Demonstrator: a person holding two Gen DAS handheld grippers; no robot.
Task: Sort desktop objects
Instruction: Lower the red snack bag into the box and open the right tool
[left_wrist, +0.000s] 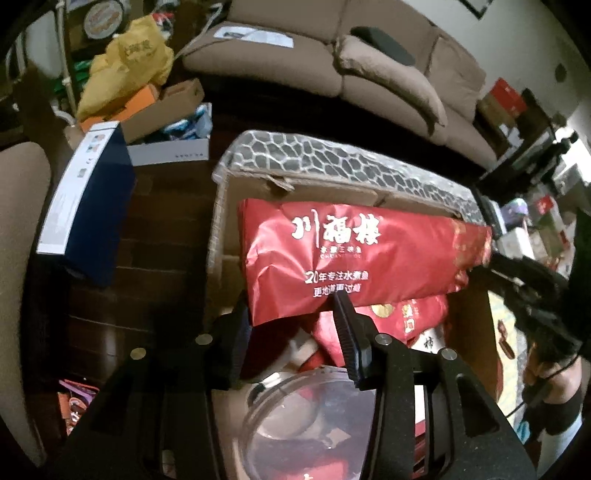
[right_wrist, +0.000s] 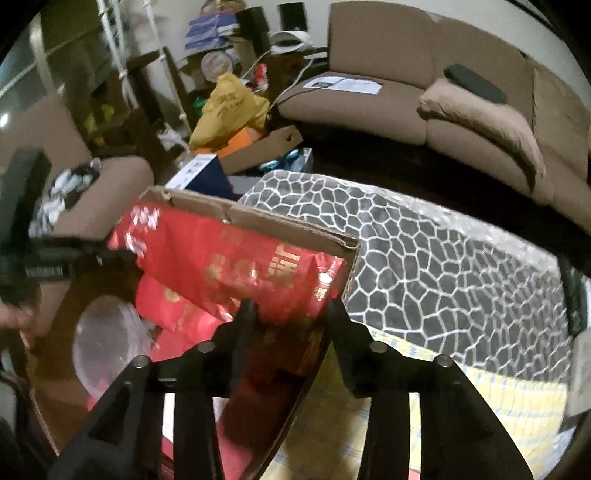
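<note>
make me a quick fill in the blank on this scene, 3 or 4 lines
1. The big bag held over the cardboard box is ____ in colour.
2. Both the left gripper and the right gripper have their fingers on the ____.
3. A clear plastic ____ lies inside the box below the left gripper.
4. The couch behind the table is ____.

Missing words: red; bag; bowl; brown

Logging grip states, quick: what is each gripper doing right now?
Left gripper: shut on the red bag, at its lower edge.
Right gripper: shut on the same red bag, at its other end.
</note>
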